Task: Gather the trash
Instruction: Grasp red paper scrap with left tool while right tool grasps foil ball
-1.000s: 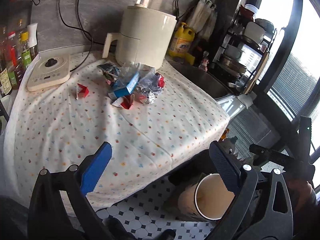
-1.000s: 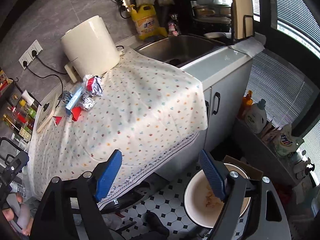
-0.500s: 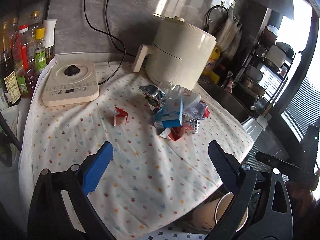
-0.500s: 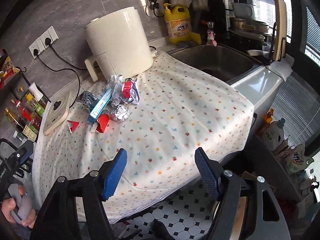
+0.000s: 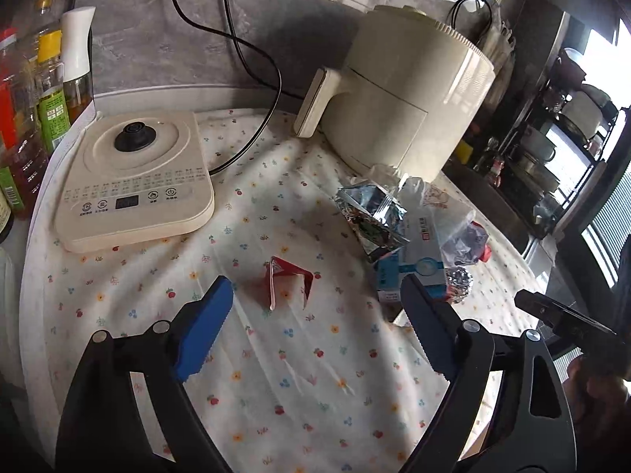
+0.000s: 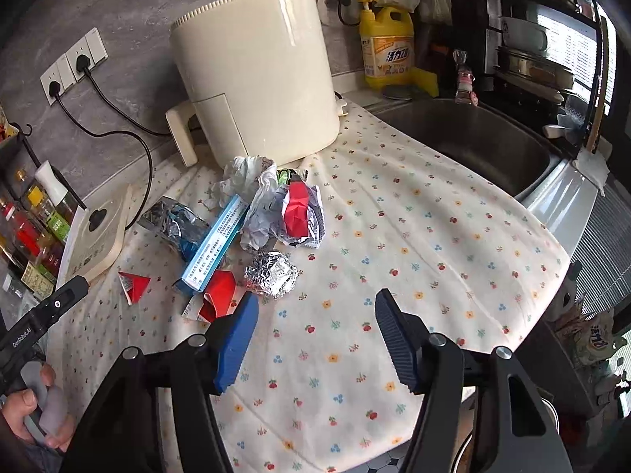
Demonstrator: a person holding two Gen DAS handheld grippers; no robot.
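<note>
Trash heap [image 6: 252, 228]: foil, wrappers and a blue box, bunched near the worktop's back edge by the air fryer [image 6: 256, 79]. We hold left gripper [image 5: 315, 315] and right gripper [image 6: 315, 335] wide and empty, ready; red scrap [image 5: 288, 280] lies apart, nearest the left.

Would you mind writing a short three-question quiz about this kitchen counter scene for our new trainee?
1. True or false: the left gripper is shut on the folded red wrapper.
2. Multiple choice: the crumpled foil ball lies (A) in the sink, (B) on the floral cloth near the blue box, (C) on the induction cooker.
3. Fill in: the trash pile sits just in front of the cream ______.

Key: 1 false, both grippers are open and empty; 2 B; 3 air fryer.
</note>
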